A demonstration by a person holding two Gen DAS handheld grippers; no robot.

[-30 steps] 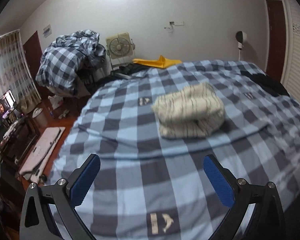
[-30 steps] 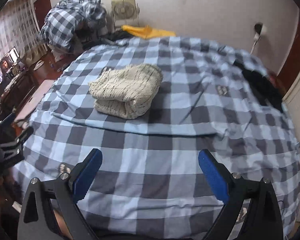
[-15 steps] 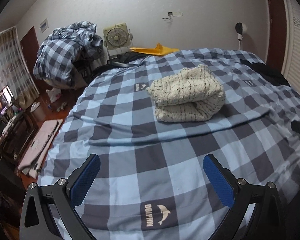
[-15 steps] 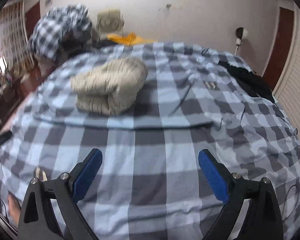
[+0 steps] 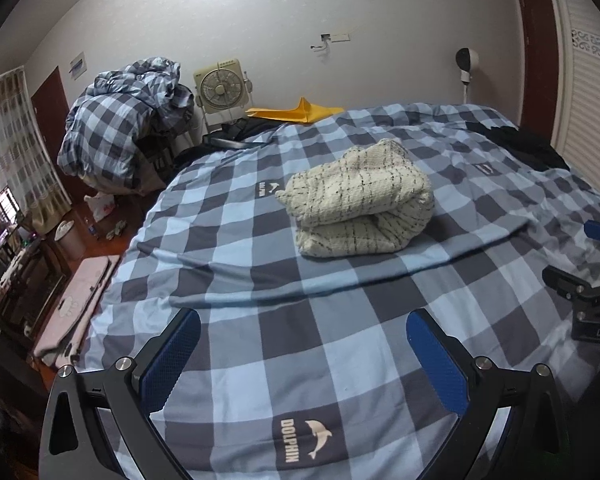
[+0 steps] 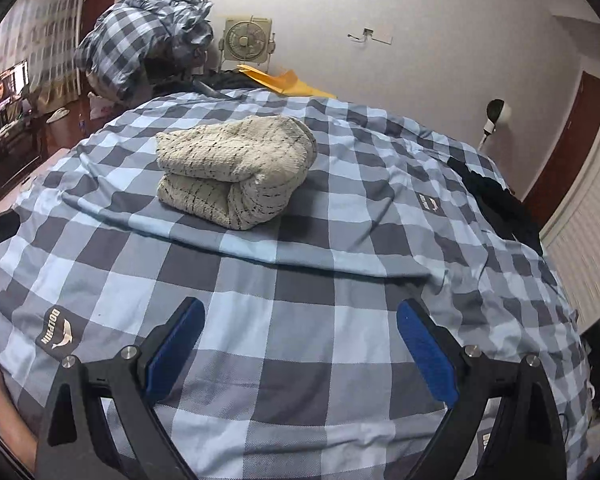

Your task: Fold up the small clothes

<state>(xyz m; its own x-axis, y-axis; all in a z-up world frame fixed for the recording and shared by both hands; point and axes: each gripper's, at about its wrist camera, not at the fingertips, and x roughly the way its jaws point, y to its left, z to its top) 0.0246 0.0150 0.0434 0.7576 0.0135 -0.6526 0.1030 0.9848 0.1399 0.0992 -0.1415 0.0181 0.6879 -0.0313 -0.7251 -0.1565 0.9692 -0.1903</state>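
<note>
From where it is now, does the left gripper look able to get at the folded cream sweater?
Probably yes. The left gripper is open and empty, and only bare checked bedspread lies between it and the folded sweater; it would need to move forward.

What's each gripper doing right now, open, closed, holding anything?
Left gripper: open, holding nothing, above the checked duvet.
Right gripper: open, holding nothing; the folded cream knit lies ahead, untouched.

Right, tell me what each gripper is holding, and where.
Nothing. The left gripper and right gripper are both open, short of the folded sweater.
</note>
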